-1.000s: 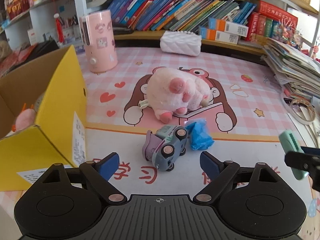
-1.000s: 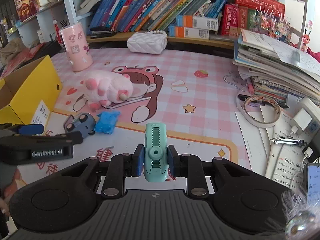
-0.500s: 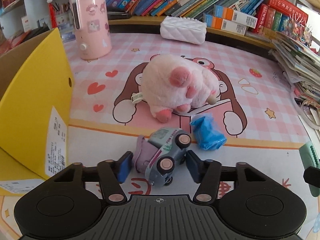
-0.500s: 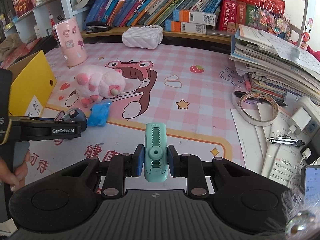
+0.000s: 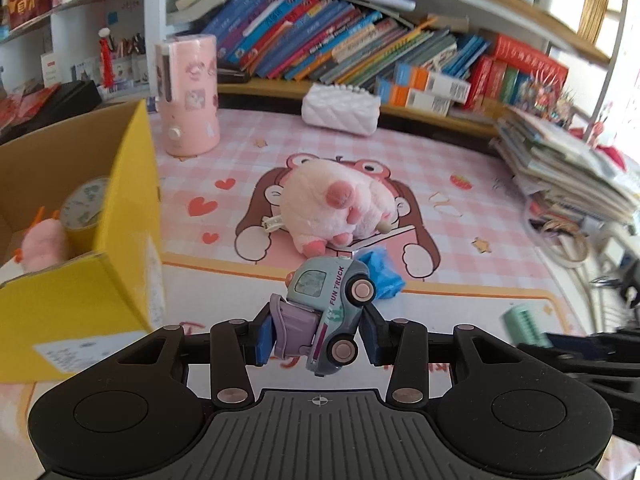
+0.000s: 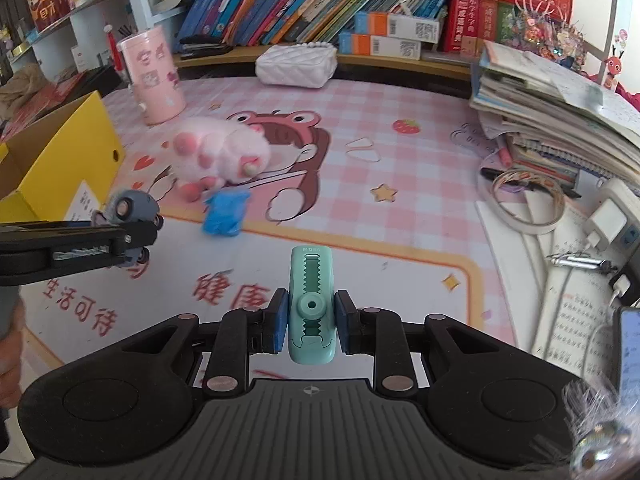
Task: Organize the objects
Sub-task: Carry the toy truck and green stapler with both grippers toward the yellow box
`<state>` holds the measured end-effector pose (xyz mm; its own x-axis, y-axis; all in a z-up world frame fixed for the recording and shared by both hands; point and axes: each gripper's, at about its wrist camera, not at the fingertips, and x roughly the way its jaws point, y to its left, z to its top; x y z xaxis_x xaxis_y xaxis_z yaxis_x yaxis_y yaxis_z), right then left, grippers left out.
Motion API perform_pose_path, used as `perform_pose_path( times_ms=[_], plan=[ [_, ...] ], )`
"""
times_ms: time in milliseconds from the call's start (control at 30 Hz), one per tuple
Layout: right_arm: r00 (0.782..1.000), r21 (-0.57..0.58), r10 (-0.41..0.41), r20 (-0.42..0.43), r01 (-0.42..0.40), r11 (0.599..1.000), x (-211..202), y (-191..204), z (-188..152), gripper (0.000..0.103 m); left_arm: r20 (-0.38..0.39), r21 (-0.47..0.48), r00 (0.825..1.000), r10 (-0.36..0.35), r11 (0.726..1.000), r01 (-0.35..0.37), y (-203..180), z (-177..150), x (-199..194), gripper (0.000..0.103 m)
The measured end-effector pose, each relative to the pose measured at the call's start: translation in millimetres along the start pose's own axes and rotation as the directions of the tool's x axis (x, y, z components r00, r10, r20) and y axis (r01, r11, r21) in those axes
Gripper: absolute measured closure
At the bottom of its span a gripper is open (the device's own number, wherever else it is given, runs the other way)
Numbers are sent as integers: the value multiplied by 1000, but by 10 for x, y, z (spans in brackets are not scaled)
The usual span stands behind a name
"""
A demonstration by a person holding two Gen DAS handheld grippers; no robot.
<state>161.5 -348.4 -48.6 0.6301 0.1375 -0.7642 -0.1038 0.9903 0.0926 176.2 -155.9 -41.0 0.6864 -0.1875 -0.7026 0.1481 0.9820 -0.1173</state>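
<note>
In the last second I have brought my left gripper (image 5: 316,338) down around the toy truck (image 5: 326,312) and closed on it: a second ago the fingers stood wide with the truck lying loose on the mat (image 5: 460,208) ahead of them; now both blue pads press its sides and it sits tilted between them, nose up. From the right wrist view it looks lifted clear of the mat, though that side of the picture is blurred, so I would not swear to it. The truck has come away from the blue bag (image 5: 380,276) and the pink plush (image 5: 336,208), which lie just beyond it. My right gripper (image 6: 311,322) has not changed; it is clamped on the mint green clip (image 6: 311,300), held upright above the mat. So both hands are now loaded, and I judge the pick is done. The yellow box (image 5: 124,216) stands open to the left of the truck, with a plush and a roll already inside, so carrying the truck across to it seems the next step
</note>
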Motion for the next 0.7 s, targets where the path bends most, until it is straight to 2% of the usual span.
perform_pose_path(
  times_ms=[367,700],
  plan=[
    [999,-43,30,-12,-30,999,-185,694,-162,80,28,-36,999,-35,999,36,499,-325,-611,62],
    [994,-110,97,-47,-102,989,-347,1549,-432,80,22,-82,1000,8,997,-7,1130,-665,-1106,62]
  ],
)
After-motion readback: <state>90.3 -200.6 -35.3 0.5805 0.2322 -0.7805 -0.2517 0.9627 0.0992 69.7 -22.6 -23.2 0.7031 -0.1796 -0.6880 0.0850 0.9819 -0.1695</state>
